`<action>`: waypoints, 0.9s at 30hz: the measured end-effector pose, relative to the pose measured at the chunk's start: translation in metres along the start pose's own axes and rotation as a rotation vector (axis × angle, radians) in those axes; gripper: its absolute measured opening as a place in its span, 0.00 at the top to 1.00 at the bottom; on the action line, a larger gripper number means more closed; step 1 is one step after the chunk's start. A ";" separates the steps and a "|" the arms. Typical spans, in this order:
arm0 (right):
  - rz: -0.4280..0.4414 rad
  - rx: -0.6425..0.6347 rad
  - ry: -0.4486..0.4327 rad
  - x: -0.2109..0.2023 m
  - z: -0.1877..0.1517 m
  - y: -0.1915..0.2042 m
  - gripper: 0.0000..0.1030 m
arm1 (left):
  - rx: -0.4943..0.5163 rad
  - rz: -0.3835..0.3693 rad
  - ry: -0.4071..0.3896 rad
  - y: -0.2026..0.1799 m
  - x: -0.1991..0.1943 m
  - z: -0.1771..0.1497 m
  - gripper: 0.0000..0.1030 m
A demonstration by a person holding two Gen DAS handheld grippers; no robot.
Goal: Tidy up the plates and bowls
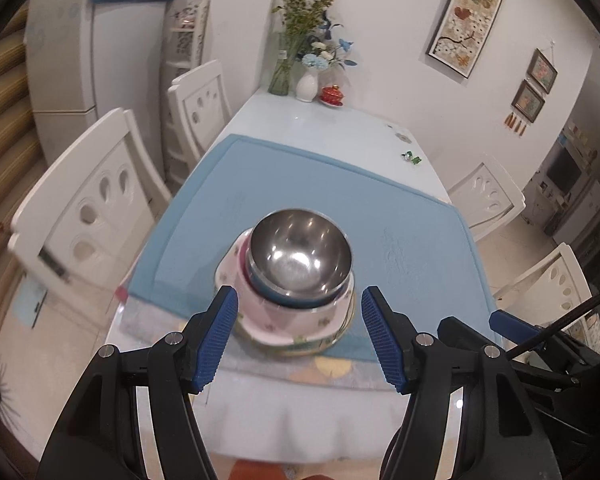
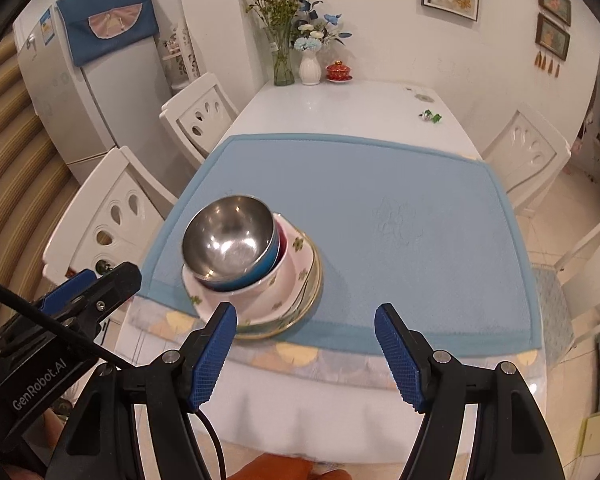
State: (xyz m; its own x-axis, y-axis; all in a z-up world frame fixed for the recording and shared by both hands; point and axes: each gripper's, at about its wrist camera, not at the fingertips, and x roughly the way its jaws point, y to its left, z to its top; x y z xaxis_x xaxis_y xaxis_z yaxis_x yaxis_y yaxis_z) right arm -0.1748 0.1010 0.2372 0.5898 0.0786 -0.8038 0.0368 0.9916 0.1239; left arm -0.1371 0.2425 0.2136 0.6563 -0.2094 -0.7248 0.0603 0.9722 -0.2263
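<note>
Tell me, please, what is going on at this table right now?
A person holds a gripper in each hand over a dining table. The dishes are already stacked on the blue mat: a steel bowl nested in a floral bowl on a plate. Both the left gripper and the right gripper are open and empty, clear of the stack.

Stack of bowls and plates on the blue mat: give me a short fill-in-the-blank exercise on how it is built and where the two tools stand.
1. The topmost piece of the stack is a ____ bowl.
2. The stack rests on the ____ mat.
3. The floral white bowl sits on a gold-rimmed ____.
4. The left tool and right tool both have jaws that are ____, holding nothing.

Missing words: steel; blue; plate; open
</note>
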 end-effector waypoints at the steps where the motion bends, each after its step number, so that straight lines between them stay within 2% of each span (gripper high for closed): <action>1: 0.003 0.002 0.002 -0.001 -0.003 0.000 0.33 | -0.001 0.009 -0.002 0.001 -0.005 -0.004 0.39; 8: -0.015 0.014 0.033 -0.002 -0.012 0.002 0.33 | 0.019 -0.012 0.007 0.000 -0.006 -0.009 0.39; 16: -0.089 0.046 0.046 0.024 0.010 0.010 0.32 | 0.055 -0.084 0.027 0.005 0.027 0.023 0.39; 27: -0.136 0.082 0.101 0.071 0.047 0.026 0.32 | 0.086 -0.120 0.038 0.024 0.066 0.062 0.39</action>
State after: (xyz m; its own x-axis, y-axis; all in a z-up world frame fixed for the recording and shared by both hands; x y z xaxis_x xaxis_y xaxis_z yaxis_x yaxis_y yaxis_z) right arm -0.0937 0.1280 0.2106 0.4907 -0.0420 -0.8703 0.1786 0.9825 0.0533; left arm -0.0463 0.2586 0.2007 0.6114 -0.3268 -0.7206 0.2015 0.9450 -0.2577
